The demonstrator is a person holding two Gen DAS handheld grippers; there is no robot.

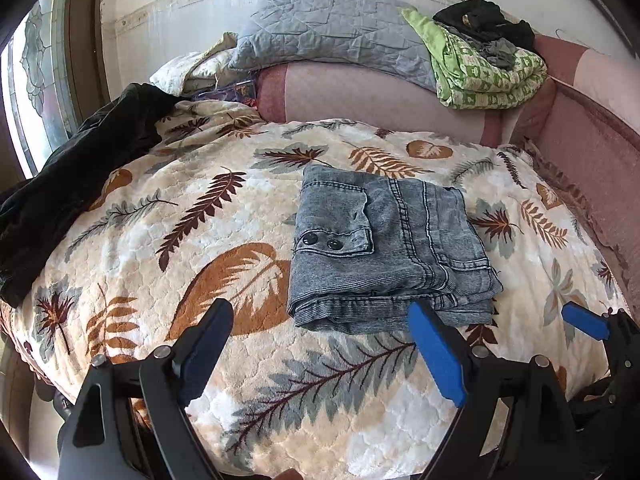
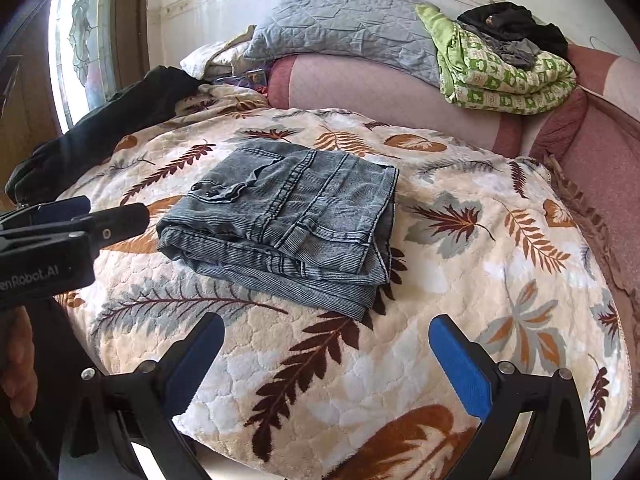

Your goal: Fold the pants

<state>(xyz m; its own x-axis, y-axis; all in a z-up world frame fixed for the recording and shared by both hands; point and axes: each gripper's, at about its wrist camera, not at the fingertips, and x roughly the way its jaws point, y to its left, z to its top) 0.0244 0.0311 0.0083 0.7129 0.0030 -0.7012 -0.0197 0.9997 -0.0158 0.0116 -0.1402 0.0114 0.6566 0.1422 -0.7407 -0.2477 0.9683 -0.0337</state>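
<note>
Grey-blue denim pants lie folded in a compact stack on the leaf-patterned blanket; they also show in the right wrist view. My left gripper is open and empty, just short of the stack's near edge, its right blue pad beside the near corner. My right gripper is open and empty, a little back from the stack's near right corner. The right gripper's tip shows at the right edge of the left wrist view. The left gripper shows at the left of the right wrist view.
A black garment lies along the blanket's left edge. At the back, on a pink cushion, rest a grey quilted pillow, a green patterned blanket and dark clothes. A window is at the left.
</note>
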